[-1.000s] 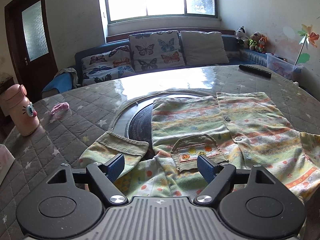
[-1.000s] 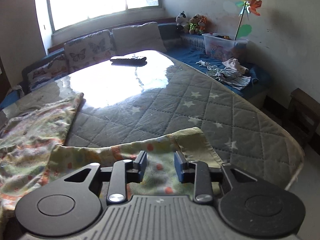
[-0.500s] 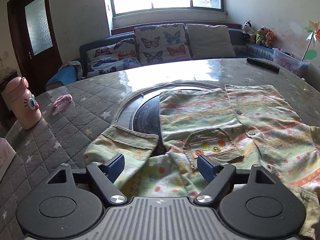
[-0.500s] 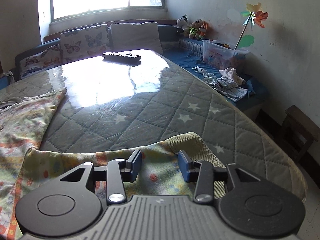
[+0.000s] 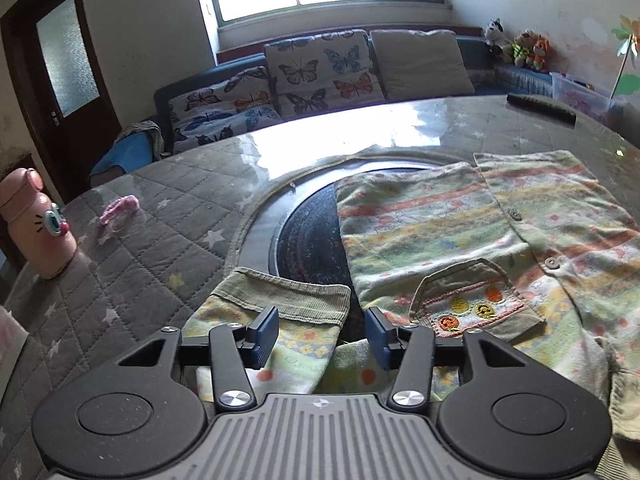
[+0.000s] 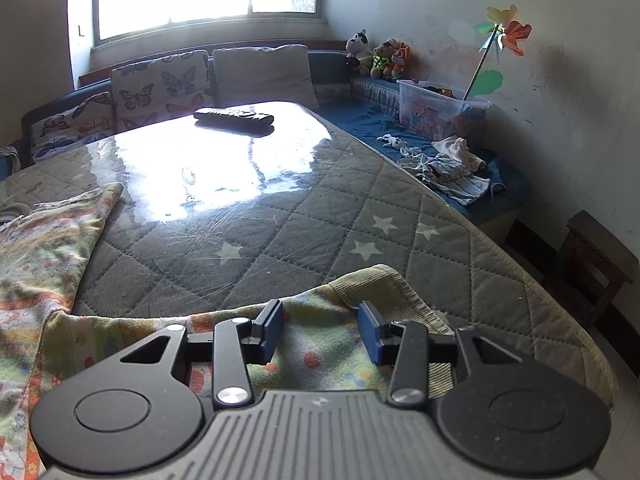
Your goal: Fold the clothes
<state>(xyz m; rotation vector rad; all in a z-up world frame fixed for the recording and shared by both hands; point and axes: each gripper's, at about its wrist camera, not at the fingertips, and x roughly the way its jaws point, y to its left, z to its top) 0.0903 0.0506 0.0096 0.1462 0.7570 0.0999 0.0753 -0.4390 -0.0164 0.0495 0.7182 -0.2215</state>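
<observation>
A child's striped, flower-print cardigan point(image 5: 460, 236) with buttons and an embroidered pocket point(image 5: 472, 300) lies flat on the quilted table point(image 5: 152, 248). Its left sleeve with a ribbed green cuff point(image 5: 288, 296) lies just ahead of my left gripper point(image 5: 322, 330), which is open above the sleeve. In the right wrist view the other sleeve and its cuff point(image 6: 384, 284) lie under my right gripper point(image 6: 320, 330), which is open. The cardigan body point(image 6: 44, 240) shows at the left there.
A pink cat-face bottle point(image 5: 34, 224) and a small pink item point(image 5: 120, 208) sit at the table's left. A dark round inset point(image 5: 308, 236) lies beside the cardigan. A black remote point(image 6: 234, 117) lies at the far end. The table's right edge point(image 6: 532, 280) drops to a sofa holding clothes.
The left gripper's jaws have narrowed and it has moved closer over the left sleeve. The right gripper's jaws have widened over the right sleeve. The cardigan has not moved.
</observation>
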